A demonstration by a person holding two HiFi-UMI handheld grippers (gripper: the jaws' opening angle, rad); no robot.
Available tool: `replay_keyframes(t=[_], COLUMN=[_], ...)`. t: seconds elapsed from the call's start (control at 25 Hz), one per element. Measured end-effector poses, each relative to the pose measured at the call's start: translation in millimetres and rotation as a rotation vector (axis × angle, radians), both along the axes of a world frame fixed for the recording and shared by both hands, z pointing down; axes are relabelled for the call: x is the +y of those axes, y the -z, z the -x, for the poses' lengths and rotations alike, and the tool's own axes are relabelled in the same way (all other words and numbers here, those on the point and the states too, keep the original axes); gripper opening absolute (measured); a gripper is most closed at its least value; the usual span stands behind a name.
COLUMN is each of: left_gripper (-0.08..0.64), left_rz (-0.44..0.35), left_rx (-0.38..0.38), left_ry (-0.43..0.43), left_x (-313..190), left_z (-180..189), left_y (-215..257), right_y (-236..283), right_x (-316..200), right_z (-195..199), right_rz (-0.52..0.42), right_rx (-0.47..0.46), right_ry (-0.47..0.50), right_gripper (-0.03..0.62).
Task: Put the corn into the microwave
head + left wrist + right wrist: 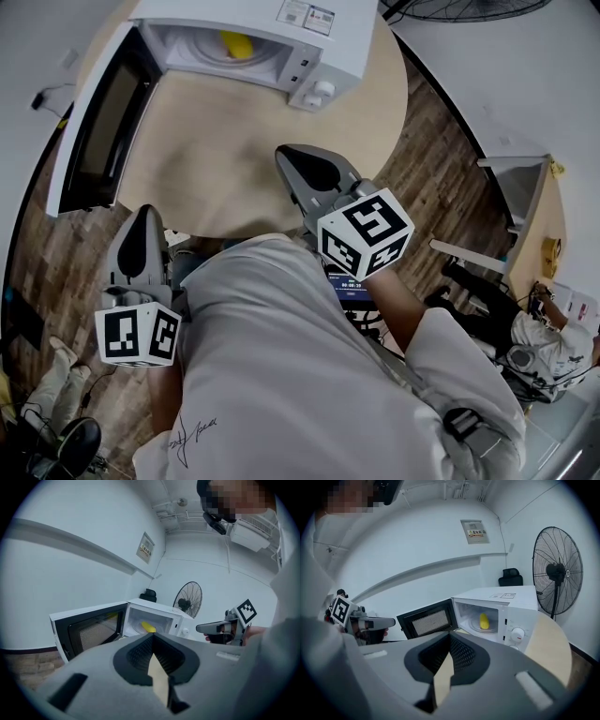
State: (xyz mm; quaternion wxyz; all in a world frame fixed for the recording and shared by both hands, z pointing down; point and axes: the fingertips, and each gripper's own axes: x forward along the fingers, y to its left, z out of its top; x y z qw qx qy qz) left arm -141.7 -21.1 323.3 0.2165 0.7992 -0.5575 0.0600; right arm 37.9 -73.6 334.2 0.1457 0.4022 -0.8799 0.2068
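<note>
corn [234, 44] in microwave [253, 11], overhead half-hidden | left gripper [146, 217], right gripper [292, 159]: jaws together, empty

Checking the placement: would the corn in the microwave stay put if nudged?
Probably not: the corn looks rounded and seems to lie on its side on the plate, so it would likely roll. Its shape is straight, so probably stiff.

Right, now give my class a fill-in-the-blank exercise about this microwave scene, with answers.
The yellow ____ lies inside the microwave.
The microwave's door stands ____.
The left gripper and the right gripper both have their jaws ____.
Missing words: corn, open, shut.
</note>
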Motion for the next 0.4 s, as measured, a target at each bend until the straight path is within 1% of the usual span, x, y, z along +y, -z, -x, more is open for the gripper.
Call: replay_keyframes(t=[0.16, 0.4], left_gripper=[-0.011, -0.009], left_rz=[0.001, -0.010], left_rx=[0.013, -0.003], left_ry=[-0.013, -0.025], left_x=[4.4, 7.7], left_z=[-2.5, 0.4], left_y=[0.3, 5.0], right_y=[0.2, 3.8], right_x=[4.5, 4.0], right_z=[0.2, 1.2], right_rz=[0.009, -0.003], right_rx=[0.003, 0.004], right_ry=[0.011, 0.007], right_gripper=[0.011, 0.011])
